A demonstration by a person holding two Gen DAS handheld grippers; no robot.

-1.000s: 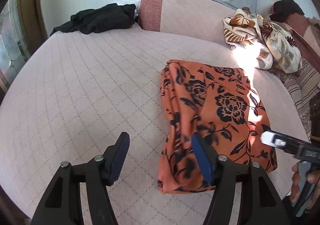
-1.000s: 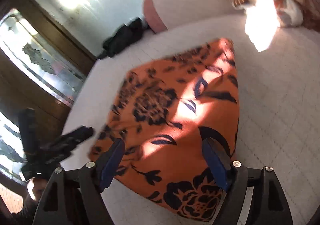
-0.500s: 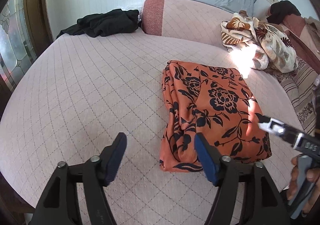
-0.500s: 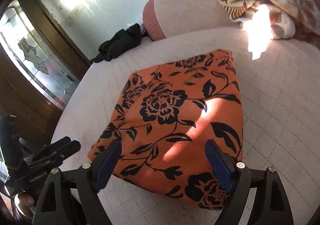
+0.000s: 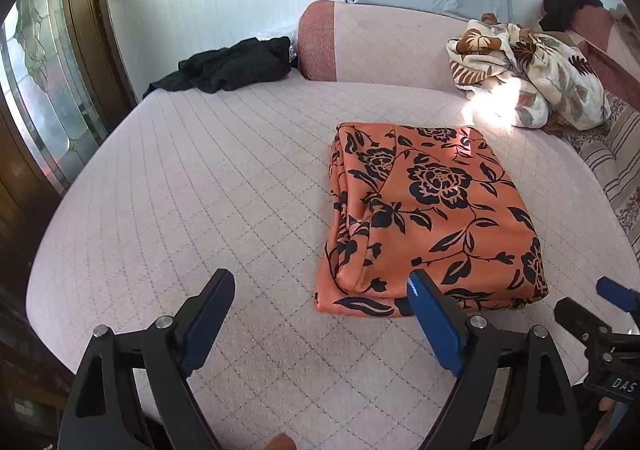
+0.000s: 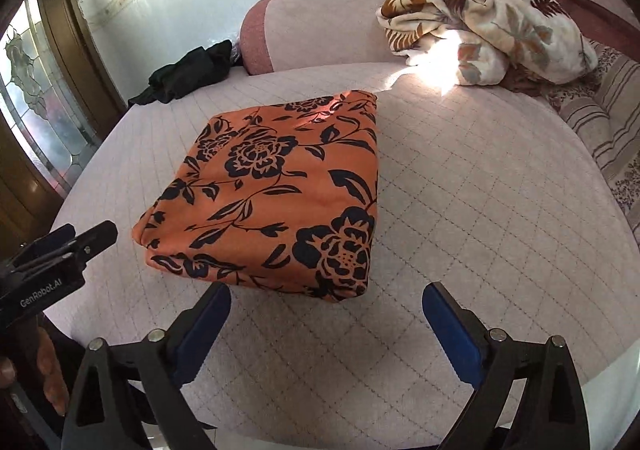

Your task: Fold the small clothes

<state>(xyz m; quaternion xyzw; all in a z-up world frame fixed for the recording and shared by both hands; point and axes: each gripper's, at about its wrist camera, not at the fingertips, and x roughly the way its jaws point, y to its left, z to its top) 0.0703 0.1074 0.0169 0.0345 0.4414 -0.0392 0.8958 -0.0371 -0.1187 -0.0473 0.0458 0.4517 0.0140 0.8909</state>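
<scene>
An orange cloth with black flowers [image 5: 428,218] [image 6: 276,190] lies folded into a flat rectangle on the pale quilted bed [image 5: 200,190] [image 6: 480,190]. My left gripper [image 5: 320,306] hangs above the bed in front of the cloth's near left corner, jaws opening, nothing between them. Its tip also shows in the right wrist view, the left gripper [image 6: 72,238] at the left edge. My right gripper [image 6: 326,310] is above the bed just short of the cloth's near edge, jaws opening and empty. It appears as the right gripper [image 5: 600,314] in the left wrist view.
A black garment [image 5: 232,66] [image 6: 188,70] lies at the far left by the bolster [image 5: 360,42]. A crumpled cream leaf-print garment [image 5: 532,78] [image 6: 488,34] sits at the far right. A striped cushion [image 6: 600,122] lines the right side. A glazed wooden door [image 5: 40,90] stands left.
Both grippers have drawn back from the folded cloth and risen, and their jaws have widened. The cloth stays flat on the bed, released.
</scene>
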